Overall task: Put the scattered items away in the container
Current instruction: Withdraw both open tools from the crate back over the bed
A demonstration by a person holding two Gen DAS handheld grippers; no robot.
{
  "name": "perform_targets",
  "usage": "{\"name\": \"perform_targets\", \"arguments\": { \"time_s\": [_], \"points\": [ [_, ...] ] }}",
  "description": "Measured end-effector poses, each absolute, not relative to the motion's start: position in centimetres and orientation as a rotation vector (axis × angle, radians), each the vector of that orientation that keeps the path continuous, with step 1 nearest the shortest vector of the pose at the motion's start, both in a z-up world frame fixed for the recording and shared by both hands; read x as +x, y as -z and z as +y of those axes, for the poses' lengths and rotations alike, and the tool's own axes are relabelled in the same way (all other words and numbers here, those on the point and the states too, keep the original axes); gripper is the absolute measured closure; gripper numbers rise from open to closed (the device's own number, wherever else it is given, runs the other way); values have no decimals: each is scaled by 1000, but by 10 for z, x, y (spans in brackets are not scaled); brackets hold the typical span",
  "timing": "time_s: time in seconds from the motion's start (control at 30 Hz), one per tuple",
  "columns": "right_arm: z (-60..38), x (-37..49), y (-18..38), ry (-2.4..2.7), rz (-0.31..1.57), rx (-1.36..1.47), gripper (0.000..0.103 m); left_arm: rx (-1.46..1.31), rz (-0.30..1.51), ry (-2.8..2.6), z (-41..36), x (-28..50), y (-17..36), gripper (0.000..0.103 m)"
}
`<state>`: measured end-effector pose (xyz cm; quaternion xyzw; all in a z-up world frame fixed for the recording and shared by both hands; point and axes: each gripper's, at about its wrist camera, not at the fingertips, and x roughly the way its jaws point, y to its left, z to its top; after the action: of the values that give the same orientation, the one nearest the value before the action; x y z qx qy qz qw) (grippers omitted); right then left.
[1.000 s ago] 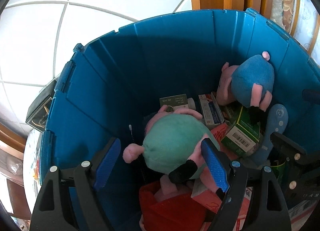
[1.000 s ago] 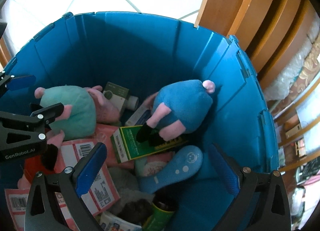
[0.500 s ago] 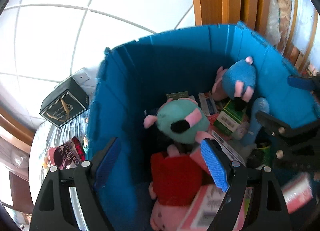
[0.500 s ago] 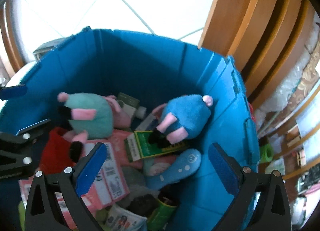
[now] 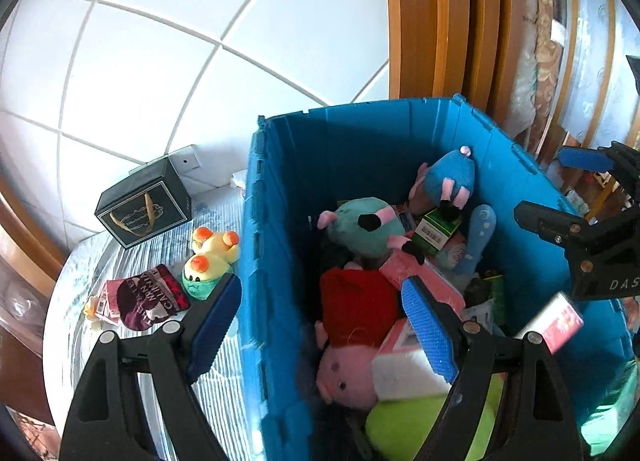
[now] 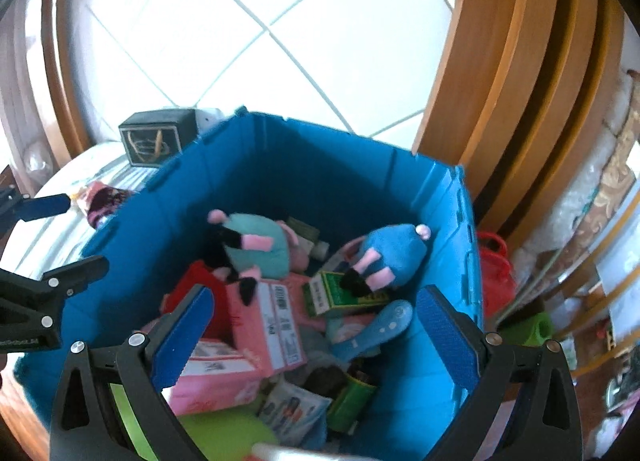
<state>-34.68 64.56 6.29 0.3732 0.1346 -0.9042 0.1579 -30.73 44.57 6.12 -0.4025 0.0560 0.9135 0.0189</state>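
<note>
Blue bin [image 5: 280, 189], three pig plushes inside.

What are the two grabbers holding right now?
Nothing. The left gripper and right gripper both have their jaws wide open and empty, above the blue bin where the toys lie.

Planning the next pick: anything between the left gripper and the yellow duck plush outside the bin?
Nothing visible. The left gripper is open, straddling the blue bin wall; the yellow duck plush lies beyond its left finger.
</note>
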Motion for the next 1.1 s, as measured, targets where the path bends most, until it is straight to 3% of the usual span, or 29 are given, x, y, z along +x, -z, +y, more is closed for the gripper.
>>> {"name": "perform_targets", "arguments": {
  "time_s": [0.5,0.77,1.1],
  "points": [
    [515,-252,-98,2639,388,967,0,-1153,130,-2879,297,-201,-71,20],
    [415,-219,-77,2572,343,989,0,-1220,66,-2918,191,-160,-58,20],
    [337,-234,-45,2428,307,1016,0,-1330,-92,-3006,113,-161,-30,20]
  ]
}}
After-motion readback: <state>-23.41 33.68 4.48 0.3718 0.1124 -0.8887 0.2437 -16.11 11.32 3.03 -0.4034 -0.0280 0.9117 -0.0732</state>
